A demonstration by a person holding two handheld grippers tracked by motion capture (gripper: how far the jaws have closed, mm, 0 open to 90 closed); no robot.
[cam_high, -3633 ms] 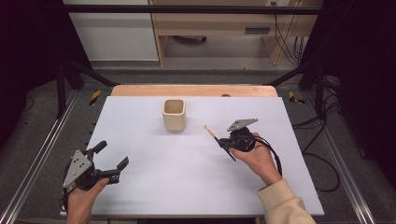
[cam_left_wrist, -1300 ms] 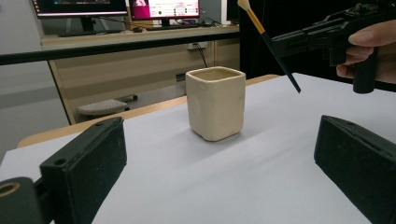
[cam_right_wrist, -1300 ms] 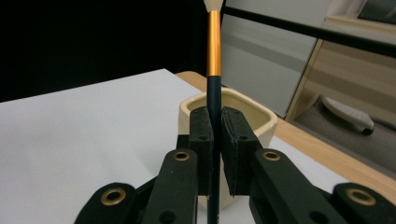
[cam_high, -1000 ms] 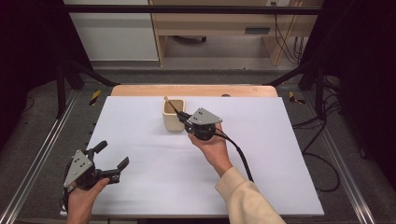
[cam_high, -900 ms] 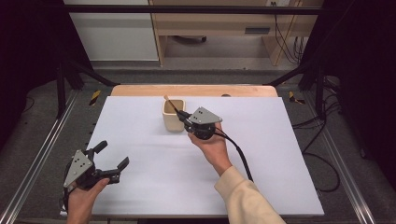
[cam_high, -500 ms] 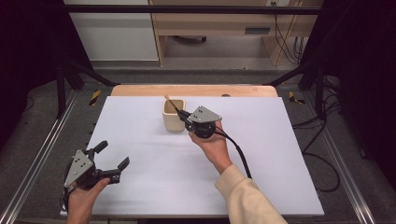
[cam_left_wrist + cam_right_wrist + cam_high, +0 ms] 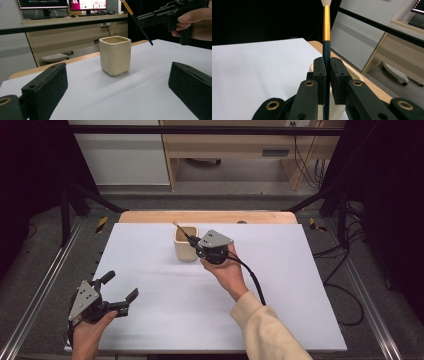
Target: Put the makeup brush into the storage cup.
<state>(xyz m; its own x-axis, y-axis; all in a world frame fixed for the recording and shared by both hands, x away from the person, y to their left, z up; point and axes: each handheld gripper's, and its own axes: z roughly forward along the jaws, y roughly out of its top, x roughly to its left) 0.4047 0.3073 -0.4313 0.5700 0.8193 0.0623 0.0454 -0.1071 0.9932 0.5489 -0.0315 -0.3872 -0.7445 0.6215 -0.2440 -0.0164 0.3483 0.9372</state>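
A cream square cup (image 7: 186, 244) stands upright on the white table top (image 7: 280, 295), toward the back middle. My right gripper (image 7: 192, 240) hovers just right of the cup's rim, shut on a brush (image 7: 179, 228) with a dark handle, gold ferrule and pale tip. The brush slants over the cup's opening, tip up and to the back left. In the right gripper view the pads (image 7: 320, 67) pinch the brush (image 7: 326, 25), with the cup (image 7: 353, 73) below. My left gripper (image 7: 120, 286) rests open and empty at the front left, facing the cup (image 7: 115, 55).
A wooden strip (image 7: 150, 216) borders the table's far edge. Metal rails (image 7: 35, 305) run along both sides. The right gripper's black cable (image 7: 255, 282) trails back along the person's sleeve. Desks and monitors (image 7: 42, 4) stand beyond the table.
Since the earliest frame my right gripper has carried the brush from the table's right middle leftward and back to the cup. Over the last second nothing visibly moves.
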